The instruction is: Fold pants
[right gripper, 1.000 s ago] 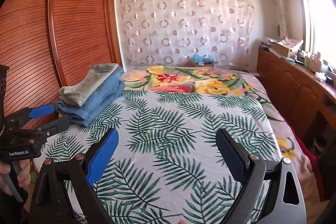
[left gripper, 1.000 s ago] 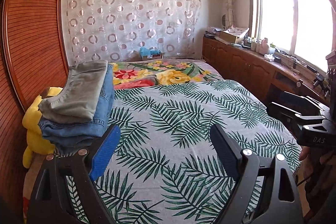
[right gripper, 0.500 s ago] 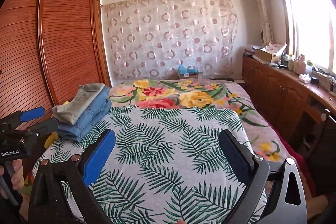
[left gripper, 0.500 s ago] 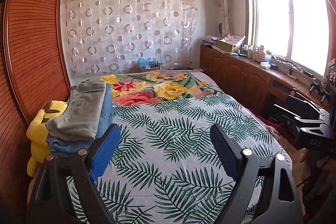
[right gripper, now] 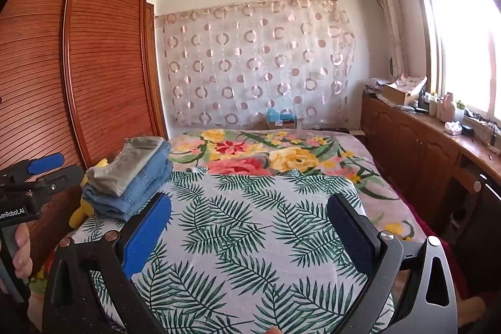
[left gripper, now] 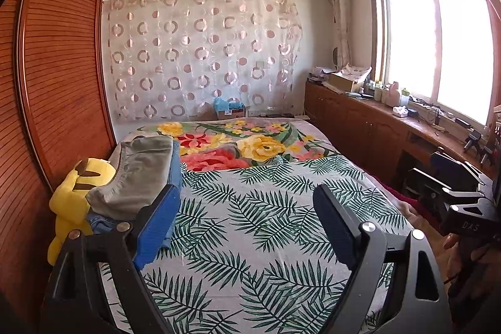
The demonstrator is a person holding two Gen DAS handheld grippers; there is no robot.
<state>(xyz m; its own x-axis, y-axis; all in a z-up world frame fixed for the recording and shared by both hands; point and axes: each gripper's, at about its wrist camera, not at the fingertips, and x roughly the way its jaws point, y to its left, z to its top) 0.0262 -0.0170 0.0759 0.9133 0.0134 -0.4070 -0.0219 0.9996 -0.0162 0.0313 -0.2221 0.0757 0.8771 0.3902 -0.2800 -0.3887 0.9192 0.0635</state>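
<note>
A stack of folded pants lies at the bed's left edge: grey pants [left gripper: 141, 174] on top of blue jeans [left gripper: 169, 177], also in the right wrist view as grey pants [right gripper: 128, 161] over jeans [right gripper: 144, 187]. My left gripper [left gripper: 247, 199] is open and empty, held above the palm-leaf sheet [left gripper: 266, 224], with the stack just beyond its left finger. My right gripper [right gripper: 250, 208] is open and empty over the sheet [right gripper: 250, 224], right of the stack. Each gripper shows at the other view's edge: the right one [left gripper: 451, 183], the left one [right gripper: 40, 171].
A yellow plush toy [left gripper: 72, 196] sits between the stack and the wooden wardrobe [left gripper: 56, 68]. A floral blanket [left gripper: 244, 146] covers the bed's far end. A low wooden cabinet [left gripper: 375, 127] with clutter runs under the window on the right.
Both grippers have pulled back and up from the bed, so the views tilt upward and the folded stack looks farther and lower. Both stay open and empty.
</note>
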